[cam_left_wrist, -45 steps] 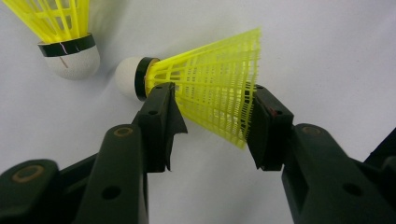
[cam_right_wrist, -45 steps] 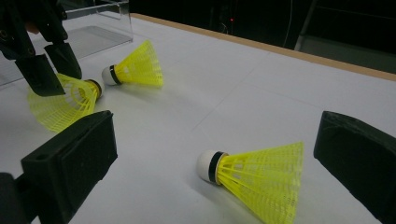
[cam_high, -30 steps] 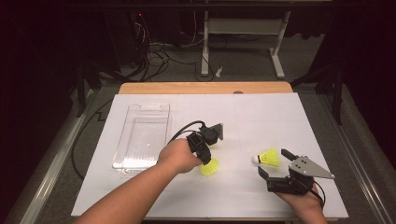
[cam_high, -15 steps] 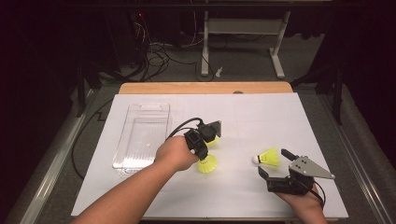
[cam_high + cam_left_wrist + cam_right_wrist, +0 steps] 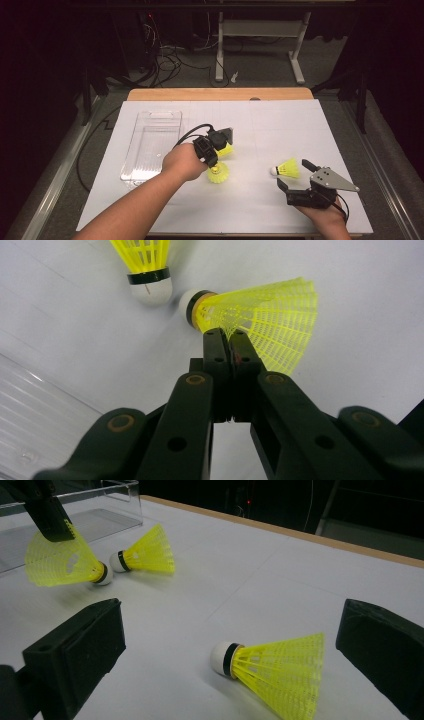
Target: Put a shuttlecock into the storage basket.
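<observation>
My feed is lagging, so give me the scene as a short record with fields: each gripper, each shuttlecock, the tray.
left gripper: fingers just closed on the skirt of the held shuttlecock
right gripper: fingers open, either side of the near shuttlecock, not touching it
third shuttlecock: lying on the white table
clear tray: holds no shuttlecock, left of the left hand
</observation>
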